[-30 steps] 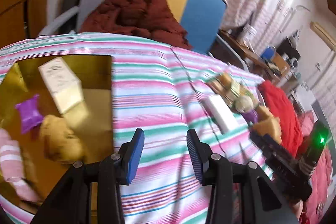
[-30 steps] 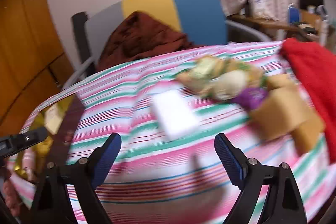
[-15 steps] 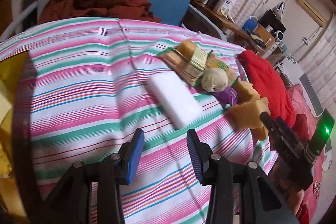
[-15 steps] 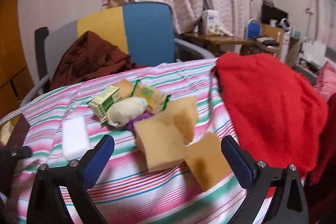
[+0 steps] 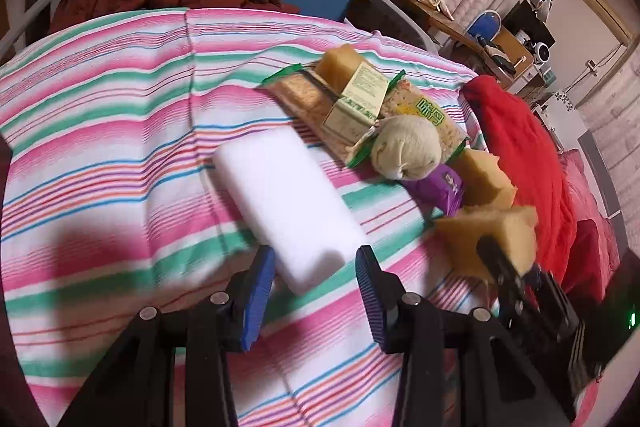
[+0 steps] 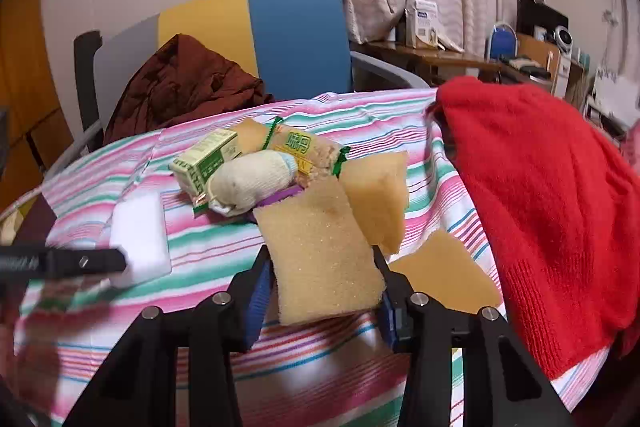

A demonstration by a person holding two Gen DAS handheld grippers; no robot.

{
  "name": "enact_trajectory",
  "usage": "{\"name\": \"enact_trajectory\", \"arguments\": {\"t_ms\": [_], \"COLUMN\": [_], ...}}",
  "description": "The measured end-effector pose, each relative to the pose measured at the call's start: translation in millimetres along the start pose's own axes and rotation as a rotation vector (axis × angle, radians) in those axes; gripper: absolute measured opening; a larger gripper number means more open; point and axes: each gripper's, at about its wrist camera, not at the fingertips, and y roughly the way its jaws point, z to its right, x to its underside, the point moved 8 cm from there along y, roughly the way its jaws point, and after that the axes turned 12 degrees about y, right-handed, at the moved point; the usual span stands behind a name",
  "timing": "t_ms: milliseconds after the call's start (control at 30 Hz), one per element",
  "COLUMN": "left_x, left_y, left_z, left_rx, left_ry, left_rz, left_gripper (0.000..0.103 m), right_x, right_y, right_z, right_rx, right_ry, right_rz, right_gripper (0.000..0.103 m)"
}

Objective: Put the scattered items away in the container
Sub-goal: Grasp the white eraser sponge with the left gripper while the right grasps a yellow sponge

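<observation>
My left gripper (image 5: 314, 281) is open, its jaws on either side of the near end of a white foam block (image 5: 288, 203) that lies on the striped cloth. My right gripper (image 6: 322, 293) has closed onto a tan sponge (image 6: 320, 251); it also shows in the left wrist view (image 5: 490, 239). Behind lie a rolled cream sock (image 6: 252, 183), a green carton (image 6: 204, 159), cracker packs (image 5: 312, 99), a purple packet (image 5: 438, 189) and more tan sponges (image 6: 378, 191). The container is out of view.
A red sweater (image 6: 536, 195) lies on the right of the table. A chair (image 6: 296, 35) with a brown garment (image 6: 184, 87) stands behind the table. A cluttered desk (image 6: 480, 59) is at the far right.
Both grippers moved forward to the item pile. The left one swung right, away from the gold container, and now straddles the white block. The right one closed onto the tan sponge.
</observation>
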Motion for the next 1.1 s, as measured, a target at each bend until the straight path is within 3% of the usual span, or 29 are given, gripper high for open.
{"name": "enact_trajectory", "arguments": {"t_ms": [300, 500, 667, 800, 867, 967, 1100], "left_x": [-13.3, -15.4, -19.4, -19.8, -21.5, -21.9, -22.5], "left_y": [16.1, 7.5, 18.3, 22.7, 27.9, 26.4, 18.4], "left_z": [1.6, -1.7, -0.6, 2.5, 5.8, 8.6, 2.8], "left_rx": [-0.033, -0.019, -0.048, -0.095, -0.144, -0.152, -0.141], "left_ry": [-0.028, -0.108, -0.131, -0.087, 0.010, 0.060, 0.053], "left_rz": [-0.026, 0.038, 0.011, 0.018, 0.015, 0.037, 0.060], "left_gripper": [0.044, 0.044, 0.052, 0.056, 0.058, 0.053, 0.031], "right_x": [7.9, 10.6, 11.5, 12.7, 13.8, 14.5, 13.6], "right_y": [-4.4, -5.7, -5.5, -6.3, -6.5, -7.1, -8.8], "right_z": [8.0, 9.7, 9.1, 9.3, 9.6, 9.0, 9.9], "right_rx": [-0.027, -0.042, -0.043, -0.045, -0.042, -0.040, -0.037], "right_ry": [0.044, 0.058, 0.060, 0.059, 0.056, 0.052, 0.051], "right_rz": [-0.004, -0.006, -0.007, -0.010, -0.010, -0.011, -0.011], "right_gripper": [0.042, 0.042, 0.042, 0.042, 0.041, 0.041, 0.040]}}
